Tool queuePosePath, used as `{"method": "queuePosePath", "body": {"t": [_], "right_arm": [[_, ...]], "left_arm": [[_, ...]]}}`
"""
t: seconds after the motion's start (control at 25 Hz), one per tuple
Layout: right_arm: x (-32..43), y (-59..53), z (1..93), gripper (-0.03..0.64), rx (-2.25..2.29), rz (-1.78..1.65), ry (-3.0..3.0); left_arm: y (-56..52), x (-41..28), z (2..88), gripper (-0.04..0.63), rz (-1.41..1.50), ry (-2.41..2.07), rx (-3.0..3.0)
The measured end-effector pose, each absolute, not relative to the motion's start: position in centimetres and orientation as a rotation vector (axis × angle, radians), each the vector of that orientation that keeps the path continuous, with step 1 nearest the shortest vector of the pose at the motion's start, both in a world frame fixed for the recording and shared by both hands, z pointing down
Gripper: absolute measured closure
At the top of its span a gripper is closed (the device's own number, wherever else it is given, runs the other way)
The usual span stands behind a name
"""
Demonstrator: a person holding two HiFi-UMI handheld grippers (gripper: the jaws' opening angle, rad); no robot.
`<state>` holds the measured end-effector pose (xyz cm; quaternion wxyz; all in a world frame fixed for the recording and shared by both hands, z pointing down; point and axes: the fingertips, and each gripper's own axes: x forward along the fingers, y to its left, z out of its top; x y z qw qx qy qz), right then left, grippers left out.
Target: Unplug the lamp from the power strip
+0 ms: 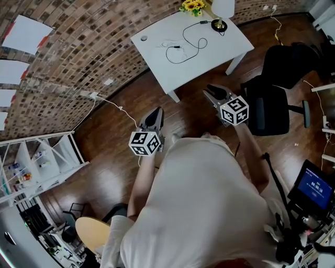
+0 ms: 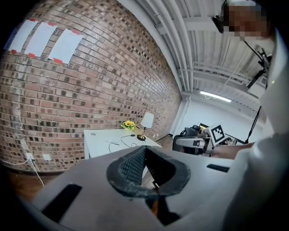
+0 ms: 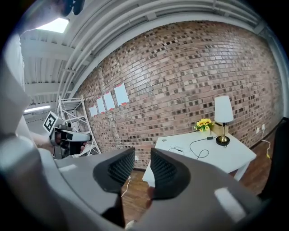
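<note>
Standing at the far corner of the white table [image 1: 209, 52], the lamp [image 1: 222, 8] has a white shade over a dark round base, just beside a bunch of yellow flowers [image 1: 192, 5]. Whether the flowers sit in a vase cannot be told. A black cord [image 1: 194, 42] runs from the lamp's base in loose loops across the tabletop and ends near a small white item, too small to identify. The lamp is well apart from both grippers, which are held in the air over the wooden floor on the near side of the table, pointing toward it. The left gripper [image 2: 142, 151] has its jaw tips closed together with nothing between them. The right gripper [image 3: 142, 153] has its jaws parted and grasps nothing; floor and a table edge show through the gap. A black office chair [image 1: 272, 107] stands to the right. Against the brick wall [image 1: 78, 47], a white shelf rack [image 1: 52, 157] holds small items, too tiny to name.
</note>
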<state>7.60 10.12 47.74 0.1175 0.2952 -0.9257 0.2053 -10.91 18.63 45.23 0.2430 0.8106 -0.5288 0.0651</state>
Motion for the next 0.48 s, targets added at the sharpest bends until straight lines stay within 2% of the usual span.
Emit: {"method": "queuePosePath", "body": {"t": [0.48], "right_arm": [[8.5, 11.4, 54.7, 0.518, 0.865, 0.639, -2.564]], "left_arm": [[20.5, -12.5, 53.0, 0.592, 0.326, -1.434, 2.087]]}}
